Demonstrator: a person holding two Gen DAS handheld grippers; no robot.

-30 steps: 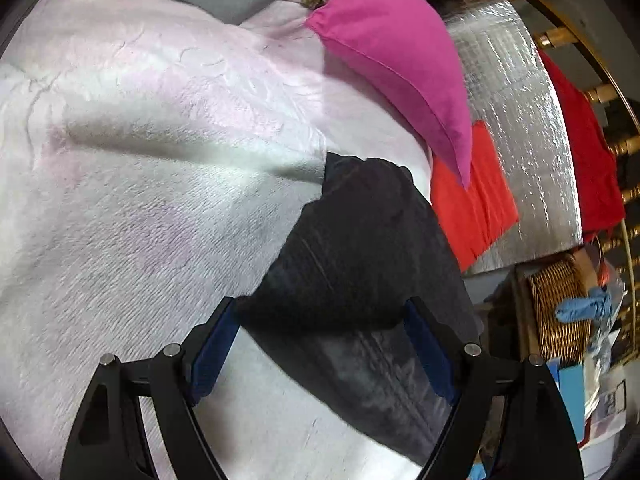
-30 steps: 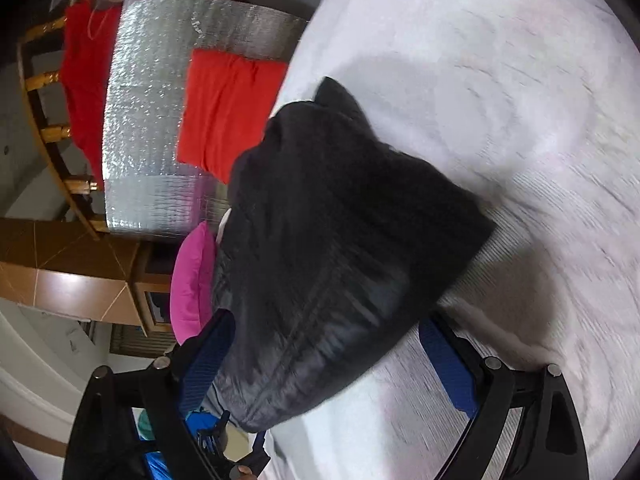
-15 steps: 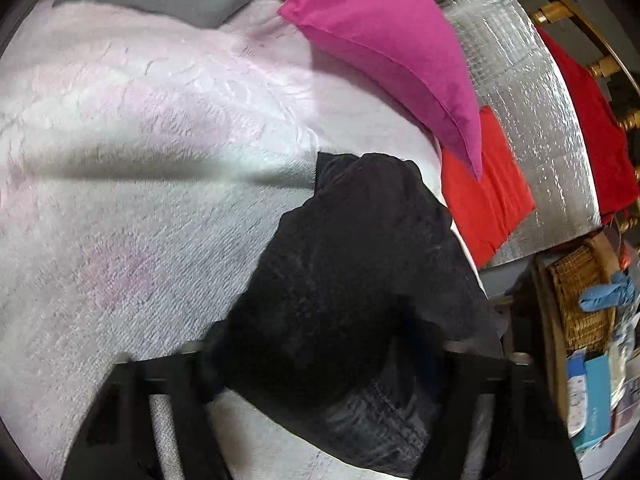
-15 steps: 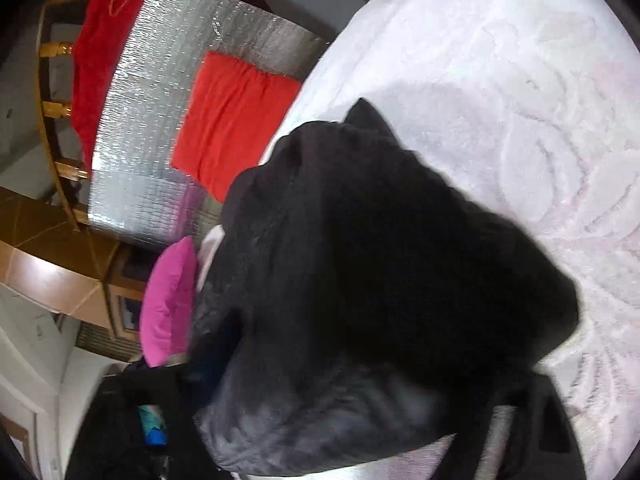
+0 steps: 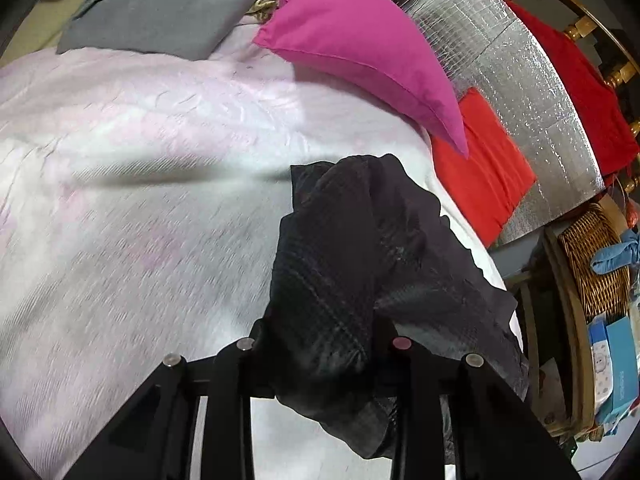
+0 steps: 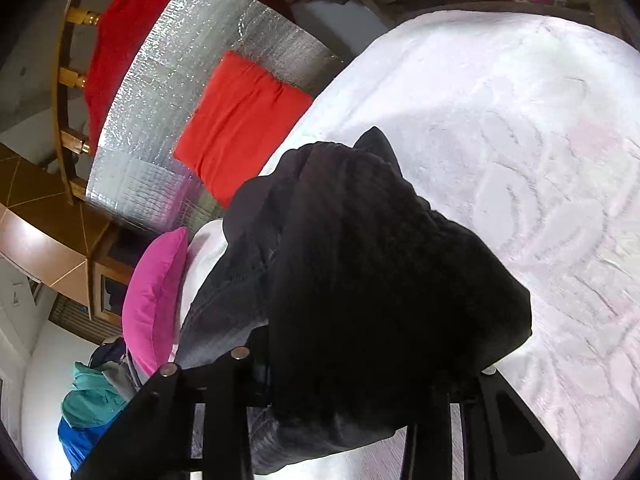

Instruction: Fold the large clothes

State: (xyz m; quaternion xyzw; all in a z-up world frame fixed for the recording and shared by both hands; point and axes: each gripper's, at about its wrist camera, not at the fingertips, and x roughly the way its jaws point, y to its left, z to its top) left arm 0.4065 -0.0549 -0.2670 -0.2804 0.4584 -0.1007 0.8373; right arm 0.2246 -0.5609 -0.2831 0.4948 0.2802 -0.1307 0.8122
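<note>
A large black garment [image 5: 352,264] lies bunched on a pale pink bedspread [image 5: 140,220]. My left gripper [image 5: 324,344] is shut on a fold of it, and the cloth hides the fingertips. In the right wrist view the same black garment [image 6: 372,272] fills the middle. My right gripper [image 6: 360,364] is shut on another part of it, and the cloth drapes over and hides its fingers. The garment hangs lifted off the bedspread [image 6: 540,160] between the two grippers.
A magenta pillow [image 5: 360,52] and a grey folded cloth [image 5: 160,8] lie at the bed's far end. A red cushion [image 5: 480,168] leans on a silver foil panel [image 5: 520,80]. A wicker basket [image 5: 592,260] stands at the right. Teal and blue clothes [image 6: 88,404] lie low left.
Both grippers were open over the garment a second ago. Both have closed on the black cloth and gathered it up into a bunch.
</note>
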